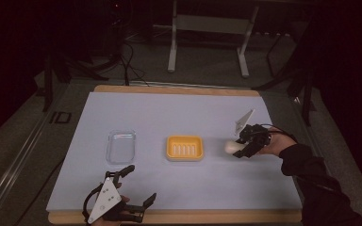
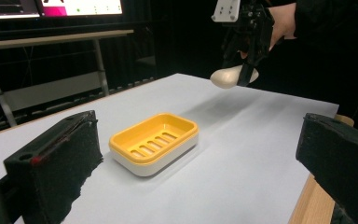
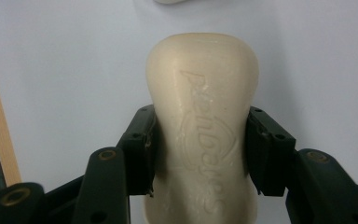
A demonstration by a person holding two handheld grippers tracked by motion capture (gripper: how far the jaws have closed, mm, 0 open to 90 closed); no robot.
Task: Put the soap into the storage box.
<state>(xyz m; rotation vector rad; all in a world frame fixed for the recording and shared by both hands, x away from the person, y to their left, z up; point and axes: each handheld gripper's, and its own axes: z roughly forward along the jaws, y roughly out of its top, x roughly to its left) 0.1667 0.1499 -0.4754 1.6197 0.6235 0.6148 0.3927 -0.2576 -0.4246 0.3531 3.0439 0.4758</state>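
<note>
The soap (image 3: 200,126) is squeezed between the right gripper (image 1: 243,146) jaws above the table (image 1: 179,113), right of the yellow dish (image 1: 185,147), while the left gripper (image 1: 134,186) is held wide open.

Lid (image 1: 121,146) lies left of dish (image 1: 185,148), on table (image 1: 179,110).

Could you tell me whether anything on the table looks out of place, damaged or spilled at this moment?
Nothing stands out. The soap bar is gripped squarely by the right gripper above the table, the yellow soap dish sits upright and empty, and the clear lid lies flat beside it.
</note>
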